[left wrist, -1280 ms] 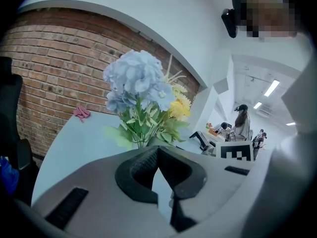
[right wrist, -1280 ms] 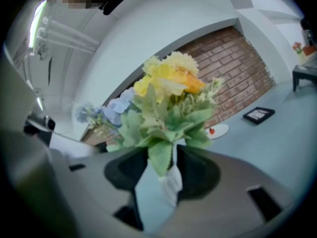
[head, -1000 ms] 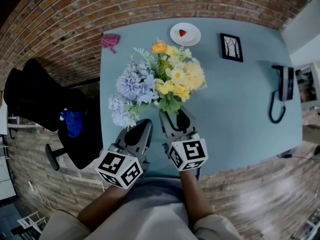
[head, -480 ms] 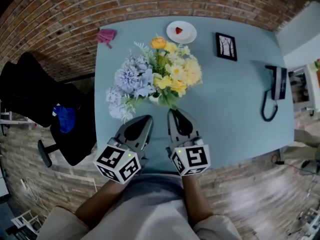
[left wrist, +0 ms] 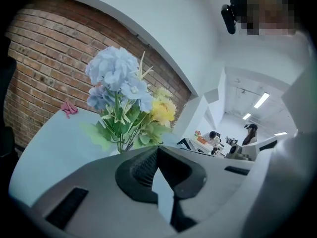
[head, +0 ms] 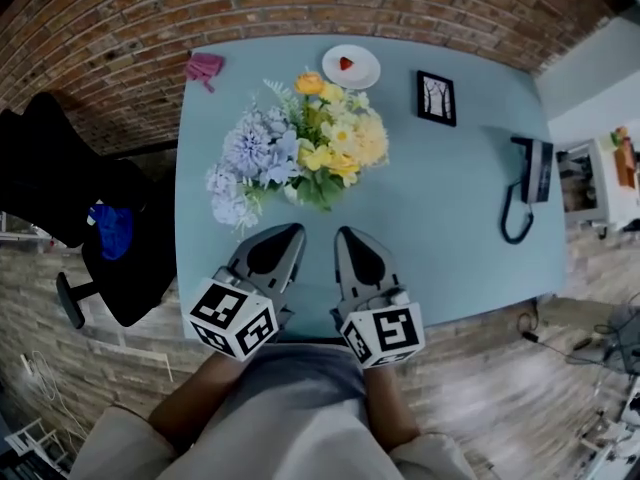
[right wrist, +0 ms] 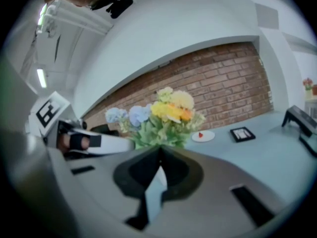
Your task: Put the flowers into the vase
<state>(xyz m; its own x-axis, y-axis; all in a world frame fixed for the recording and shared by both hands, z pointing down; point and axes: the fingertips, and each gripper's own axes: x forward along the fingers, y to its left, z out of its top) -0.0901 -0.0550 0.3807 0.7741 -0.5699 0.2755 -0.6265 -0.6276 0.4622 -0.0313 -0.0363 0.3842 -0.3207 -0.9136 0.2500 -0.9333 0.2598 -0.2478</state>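
A bouquet (head: 300, 153) of pale blue and yellow flowers stands upright at the middle of the blue-grey table (head: 450, 228). Leaves hide most of its vase. My left gripper (head: 292, 230) is shut and empty, just short of the blue blooms on the near side. My right gripper (head: 345, 233) sits beside it with its jaws closing until the tips meet, nothing between them. In the left gripper view the flowers (left wrist: 124, 93) rise beyond the shut gripper (left wrist: 157, 148). In the right gripper view the bouquet (right wrist: 163, 115) stands past the closed gripper (right wrist: 159, 150).
A white plate (head: 351, 66) with a red strawberry lies at the table's far edge. A black picture frame (head: 436, 98) is to its right, a black phone (head: 528, 173) at the right edge, a pink cloth (head: 205, 68) at the far left corner. A black chair (head: 60, 188) stands left of the table.
The right gripper stood open at the base of the bouquet; it has since shut empty. Both grippers have drawn back toward me, away from the flowers.
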